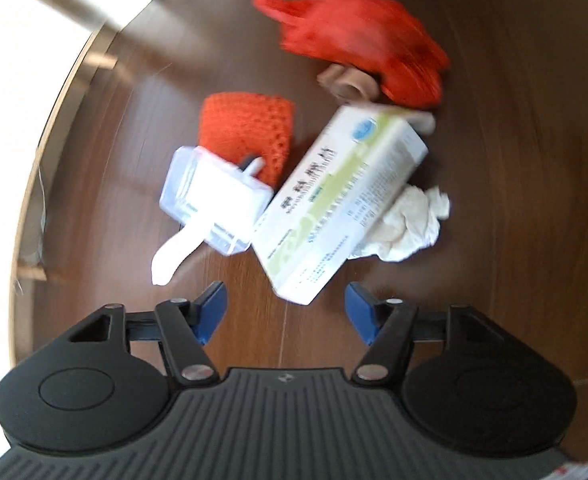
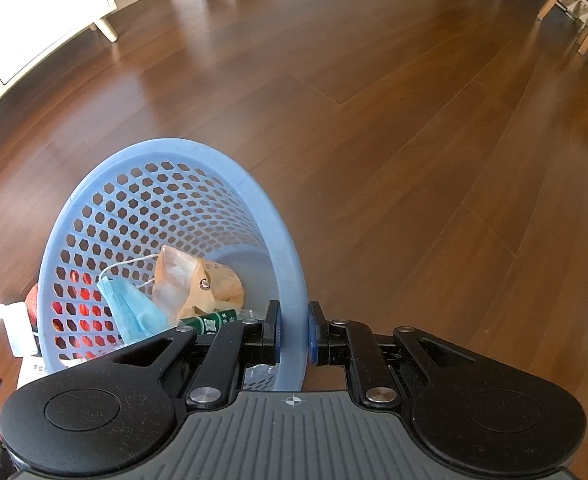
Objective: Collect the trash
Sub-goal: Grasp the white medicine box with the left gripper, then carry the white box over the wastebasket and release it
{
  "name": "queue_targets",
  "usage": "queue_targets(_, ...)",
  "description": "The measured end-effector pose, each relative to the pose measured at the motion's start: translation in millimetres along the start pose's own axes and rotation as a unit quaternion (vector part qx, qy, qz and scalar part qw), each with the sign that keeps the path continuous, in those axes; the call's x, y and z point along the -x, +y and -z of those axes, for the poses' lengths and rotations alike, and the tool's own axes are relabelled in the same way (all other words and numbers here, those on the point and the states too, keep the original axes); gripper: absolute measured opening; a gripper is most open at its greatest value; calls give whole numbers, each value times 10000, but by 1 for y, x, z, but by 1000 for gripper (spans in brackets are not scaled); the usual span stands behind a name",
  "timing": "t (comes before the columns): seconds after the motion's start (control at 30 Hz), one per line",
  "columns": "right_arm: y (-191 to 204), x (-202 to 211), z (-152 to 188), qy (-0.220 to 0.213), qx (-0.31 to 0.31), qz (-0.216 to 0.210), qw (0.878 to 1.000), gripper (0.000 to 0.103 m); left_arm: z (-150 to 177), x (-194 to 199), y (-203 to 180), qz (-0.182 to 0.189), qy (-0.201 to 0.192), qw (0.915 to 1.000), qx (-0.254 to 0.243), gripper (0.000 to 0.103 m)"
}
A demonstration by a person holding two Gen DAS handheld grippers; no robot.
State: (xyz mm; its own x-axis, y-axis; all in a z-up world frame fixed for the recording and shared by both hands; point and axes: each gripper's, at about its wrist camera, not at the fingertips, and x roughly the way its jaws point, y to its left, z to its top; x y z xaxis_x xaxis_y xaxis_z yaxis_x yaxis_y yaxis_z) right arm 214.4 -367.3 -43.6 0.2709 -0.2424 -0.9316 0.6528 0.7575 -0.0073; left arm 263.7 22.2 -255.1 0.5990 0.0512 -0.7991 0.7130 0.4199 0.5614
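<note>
Six pieces of trash lie clustered on the wooden floor ahead of the left gripper, whose jaws stand wide and empty: one white-and-green carton, one crumpled tissue, one clear plastic box, one orange mesh pad, one red net bag and one tan tape roll. One blue perforated basket is pinched at its rim by the jaws of the right gripper. Inside it lie three visible items: one blue face mask, one orange plastic bag and one green-labelled bottle.
</note>
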Motion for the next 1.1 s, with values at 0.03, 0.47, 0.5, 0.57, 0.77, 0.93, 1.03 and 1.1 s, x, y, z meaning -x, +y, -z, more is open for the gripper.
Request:
queue_targets(0.03, 0, 0, 0, -1, -4, -5, 10000, 9, 0, -4, -4, -84, -42, 9998, -179, 59)
queue_targets(0.47, -9, -2, -2, -8, 37, -16, 10000, 9, 5, -8, -26, -536, -660, 9827, -1646, 22)
queue_targets(0.5, -9, -2, -2, -5, 38, -24, 10000, 9, 3, -2, -21, -412, -665, 9854, -1510, 21)
queue_targets(0.57, -10, -1, -2, -2, 48, -42, 10000, 9, 0, 12, -7, -165, -655, 9920, -1064, 21)
queue_targets(0.77, -6, 1, -4, -52, 110, -102, 9999, 9, -5, 47, 49, 775, -380, 9897, 1143, 21)
queue_targets(0.93, -2, 3, -7, -129, 208, -202, 9995, 9, -4, 88, 79, 1103, -651, 9539, 2713, 21)
queue_targets(1.03, -2, 3, -8, -156, 241, -223, 9993, 9, -17, 113, 98, 1113, -956, 9300, 3370, 20)
queue_targets(1.1, -3, 1, -9, -162, 236, -225, 9993, 9, -23, 130, 106, 1090, -1178, 9152, 3697, 20)
